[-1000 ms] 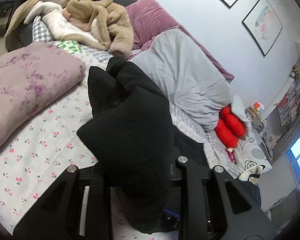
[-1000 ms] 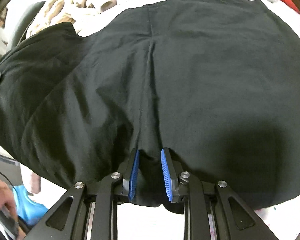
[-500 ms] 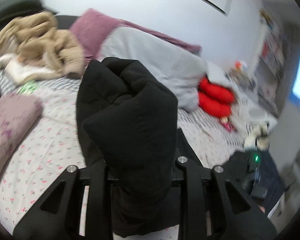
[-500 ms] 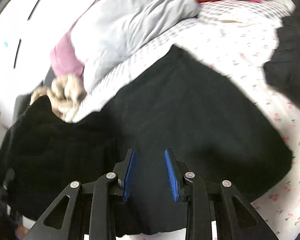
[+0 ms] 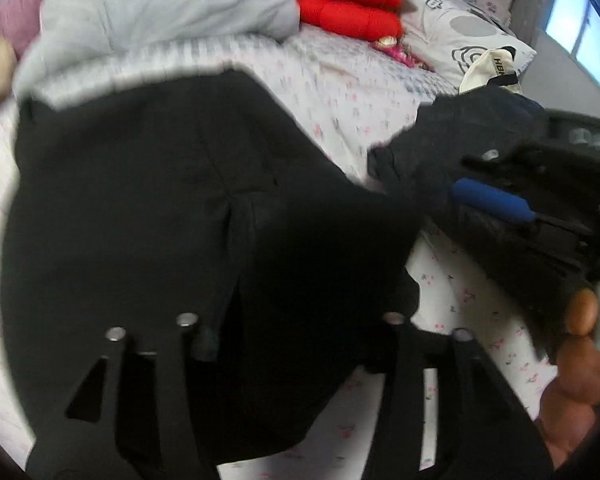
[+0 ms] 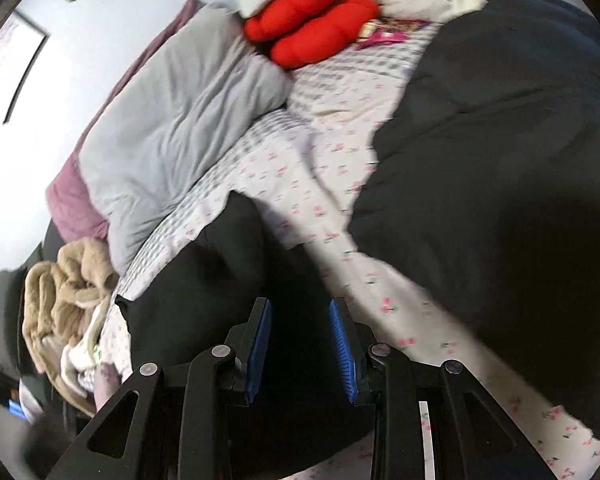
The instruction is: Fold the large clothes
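Note:
A large black garment (image 5: 172, 208) lies spread on the flowered bed sheet (image 5: 340, 96). My left gripper (image 5: 292, 320) is low over its near edge, and the black cloth covers its fingertips, so its state is hidden. In the right wrist view the same garment (image 6: 204, 280) lies under my right gripper (image 6: 300, 320), whose blue pads (image 6: 342, 344) stand apart and hold nothing. The right gripper also shows at the right of the left wrist view (image 5: 500, 200), next to a dark folded garment (image 5: 452, 136).
A grey duvet (image 6: 180, 120) and red plush cushions (image 6: 316, 28) lie at the head side of the bed. A dark blanket or garment (image 6: 500, 140) covers the right part. Beige fleece clothes (image 6: 64, 288) are heaped at the left. A white patterned pillow (image 5: 468, 36) lies far right.
The left gripper has come down from holding a bunched black fold aloft to the bed, with the garment now laid flat. The right gripper has opened wider and pulled back from the cloth.

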`<state>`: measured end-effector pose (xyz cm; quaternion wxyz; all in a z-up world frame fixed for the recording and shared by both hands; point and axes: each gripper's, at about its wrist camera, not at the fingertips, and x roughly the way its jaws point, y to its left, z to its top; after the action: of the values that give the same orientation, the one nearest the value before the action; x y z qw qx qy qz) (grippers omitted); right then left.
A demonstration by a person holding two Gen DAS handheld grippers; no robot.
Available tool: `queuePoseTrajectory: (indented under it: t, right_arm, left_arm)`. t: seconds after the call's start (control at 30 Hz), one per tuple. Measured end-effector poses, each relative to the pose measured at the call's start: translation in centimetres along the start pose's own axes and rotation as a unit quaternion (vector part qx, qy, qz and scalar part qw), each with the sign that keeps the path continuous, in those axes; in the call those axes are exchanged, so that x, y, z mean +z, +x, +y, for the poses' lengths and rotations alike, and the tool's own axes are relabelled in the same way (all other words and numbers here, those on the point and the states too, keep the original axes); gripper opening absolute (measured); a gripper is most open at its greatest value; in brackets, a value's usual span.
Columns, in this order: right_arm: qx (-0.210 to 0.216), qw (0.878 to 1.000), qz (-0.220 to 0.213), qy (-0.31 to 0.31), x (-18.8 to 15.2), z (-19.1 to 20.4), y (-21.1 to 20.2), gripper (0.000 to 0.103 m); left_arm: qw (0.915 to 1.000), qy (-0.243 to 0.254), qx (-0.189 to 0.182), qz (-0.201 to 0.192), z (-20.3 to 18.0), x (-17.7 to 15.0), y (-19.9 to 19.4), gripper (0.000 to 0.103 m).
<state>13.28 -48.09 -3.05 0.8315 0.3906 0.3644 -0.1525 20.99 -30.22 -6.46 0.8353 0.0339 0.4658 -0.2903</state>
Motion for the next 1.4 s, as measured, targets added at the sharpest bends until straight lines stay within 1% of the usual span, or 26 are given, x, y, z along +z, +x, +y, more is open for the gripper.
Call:
queuePoseTrajectory:
  t: [0.07, 0.13, 0.2, 0.23, 0.3, 0.33, 0.37, 0.4, 0.43, 0.5, 0.57, 0.6, 0.63, 0.67, 0.7, 0.73, 0.77, 0.8, 0.9, 1.0, 1.1, 1.17, 1.2, 1.3, 1.33, 1.4]
  right_arm:
    - [0.003, 1.000, 0.005, -0.002, 0.1, -0.2, 0.2, 0.033]
    - [0.002, 1.000, 0.003, -0.006, 0.4, -0.3, 0.3, 0.035]
    - [0.007, 1.000, -0.005, -0.005, 0.6, -0.2, -0.3, 0.038]
    - [0.012, 1.000, -0.007, -0.005, 0.4, 0.0, -0.5, 0.039]
    - [0.026, 0.999, -0.005, -0.018, 0.2, 0.8, -0.4, 0.040]
    - [0.031, 0.999, -0.002, -0.030, 0.0, 1.4, -0.3, 0.041]
    - [0.032, 0.998, 0.001, -0.045, -0.2, 2.1, -0.1, 0.042]
    - [0.029, 0.997, 0.008, -0.066, -0.6, 3.0, 0.3, 0.044]
    - [0.023, 0.996, 0.018, -0.086, -1.1, 3.8, 0.7, 0.047]
    - [0.012, 0.990, 0.051, -0.131, -2.3, 5.4, 2.3, 0.059]
    - [-0.013, 0.980, 0.095, -0.173, -4.1, 6.9, 4.7, 0.060]
    - [-0.030, 0.976, 0.106, -0.187, -4.8, 7.3, 5.5, 0.065]
    - [-0.055, 0.969, 0.115, -0.211, -5.7, 7.7, 6.4, 0.066]
    - [-0.068, 0.963, 0.121, -0.231, -6.4, 8.1, 6.9, 0.066]
    - [-0.074, 0.955, 0.127, -0.259, -7.3, 8.6, 7.4, 0.062]
    - [-0.075, 0.950, 0.125, -0.277, -7.8, 8.9, 7.4, 0.057]
    - [-0.070, 0.947, 0.121, -0.291, -8.2, 9.3, 7.2, 0.043]
    - [-0.063, 0.947, 0.116, -0.293, -8.2, 9.4, 6.9, 0.035]
    - [-0.040, 0.956, 0.084, -0.279, -7.4, 9.7, 5.3, 0.026]
    - [-0.015, 0.967, 0.017, -0.253, -6.0, 10.3, 1.6, 0.024]
    - [-0.013, 0.969, -0.028, -0.244, -5.4, 10.6, -1.0, 0.023]
    - [-0.007, 0.971, -0.018, -0.237, -5.4, 9.9, -0.7, 0.023]
    - [-0.007, 0.975, 0.002, -0.220, -5.2, 8.9, 0.4, 0.023]
    - [-0.044, 0.981, 0.066, -0.179, -5.0, 5.4, 4.9, 0.023]
    - [-0.048, 0.981, 0.079, -0.168, -4.9, 4.6, 5.8, 0.023]
    - [-0.038, 0.983, 0.087, -0.157, -4.6, 3.7, 6.3, 0.023]
  left_arm:
    - [0.9992, -0.018, -0.035, -0.008, 0.4, -0.2, -1.0, 0.066]
    - [0.9944, -0.052, -0.092, 0.000, 1.4, -0.2, -2.7, 0.069]
    - [0.9868, -0.080, -0.141, -0.001, 2.2, -0.3, -4.9, 0.070]
    - [0.9799, -0.094, -0.176, -0.008, 3.0, -0.5, -6.7, 0.072]
    - [0.9689, -0.111, -0.219, -0.025, 4.4, -1.0, -10.1, 0.076]
    - [0.9665, -0.113, -0.227, -0.039, 5.1, -1.4, -11.6, 0.079]
    - [0.9660, -0.111, -0.227, -0.057, 6.0, -1.7, -13.1, 0.081]
    - [0.9683, -0.109, -0.211, -0.077, 7.2, -2.2, -14.5, 0.084]
    - [0.9717, -0.110, -0.190, -0.087, 8.4, -2.4, -15.2, 0.084]
    - [0.9771, -0.129, -0.143, -0.091, 11.0, -3.3, -15.2, 0.084]
    - [0.9749, -0.182, -0.111, -0.065, 14.5, -4.7, -13.7, 0.084]
    - [0.9711, -0.210, -0.105, -0.044, 16.0, -5.4, -12.6, 0.084]
    - [0.9669, -0.231, -0.105, -0.026, 17.1, -6.1, -11.7, 0.083]
    - [0.9627, -0.249, -0.104, -0.011, 18.2, -6.8, -10.8, 0.083]
    - [0.9609, -0.260, -0.095, -0.009, 18.8, -7.3, -10.4, 0.083]
    - [0.9618, -0.260, -0.086, -0.014, 19.0, -7.3, -10.2, 0.082]
    - [0.9630, -0.257, -0.081, -0.013, 19.0, -7.7, -10.3, 0.080]
    - [0.9633, -0.256, -0.080, -0.010, 19.2, -7.5, -10.0, 0.079]
    - [0.9620, -0.262, -0.078, -0.008, 19.6, -7.6, -9.9, 0.075]
    - [0.9617, -0.265, -0.069, -0.010, 19.9, -7.5, -9.5, 0.075]
    - [0.9629, -0.262, -0.065, -0.008, 20.3, -7.4, -8.9, 0.075]
    - [0.9635, -0.261, -0.060, -0.005, 20.1, -7.3, -8.5, 0.075]
    - [0.9641, -0.259, -0.058, -0.005, 20.0, -7.2, -8.3, 0.075]
    - [0.9636, -0.259, -0.064, 0.005, 19.9, -7.1, -7.5, 0.076]
    - [0.9629, -0.261, -0.068, 0.007, 19.8, -7.2, -7.2, 0.076]
    - [0.9651, -0.255, -0.058, 0.004, 19.7, -7.4, -7.1, 0.076]
